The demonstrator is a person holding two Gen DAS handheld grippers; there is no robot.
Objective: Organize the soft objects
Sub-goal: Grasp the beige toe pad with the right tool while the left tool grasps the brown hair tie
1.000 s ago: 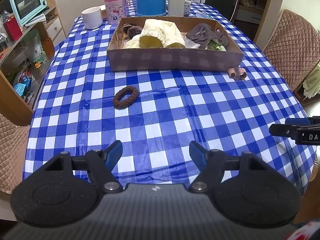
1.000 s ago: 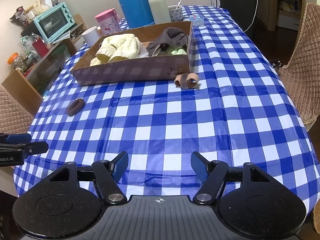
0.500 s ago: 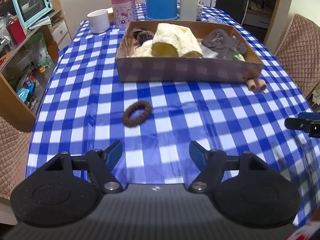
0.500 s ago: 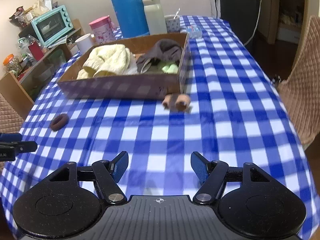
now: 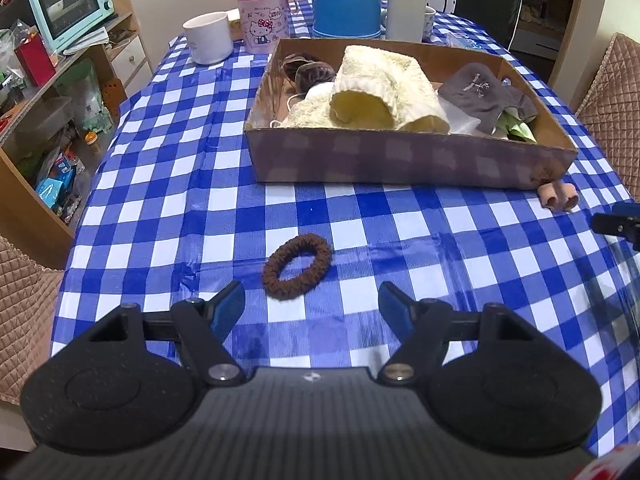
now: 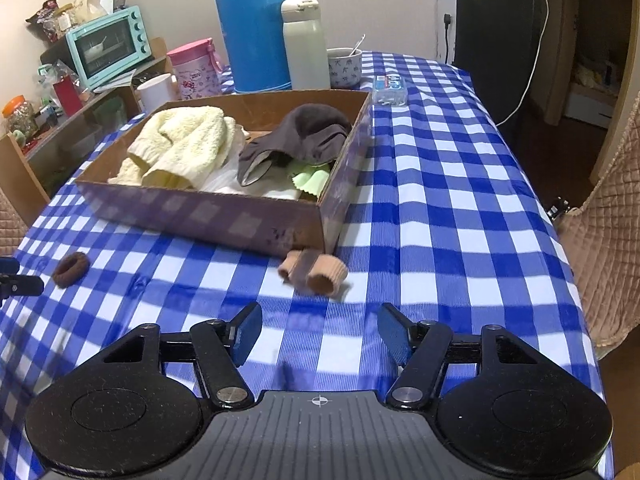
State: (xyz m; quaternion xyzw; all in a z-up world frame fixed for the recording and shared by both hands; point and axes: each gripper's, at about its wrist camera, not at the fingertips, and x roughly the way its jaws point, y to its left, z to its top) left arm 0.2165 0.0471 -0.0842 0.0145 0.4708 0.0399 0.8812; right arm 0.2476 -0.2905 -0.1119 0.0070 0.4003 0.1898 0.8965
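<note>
While the left gripper (image 5: 311, 306) stands spread and empty, we see the ribbed brown hair tie (image 5: 297, 266) at frame centre; the right gripper (image 6: 319, 338), closing on nothing, faces tan knit tubes (image 6: 313, 271) beside the cardboard box (image 6: 224, 218).

Two low wrist views angled down across one checked table (image 5: 160, 208) (shared: cardboard box (image 6: 224, 216), far end).

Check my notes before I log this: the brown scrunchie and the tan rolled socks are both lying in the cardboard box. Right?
Not quite. The brown scrunchie and the tan rolled socks both lie on the checked tablecloth, outside the cardboard box. Both wrist views show it.
</note>
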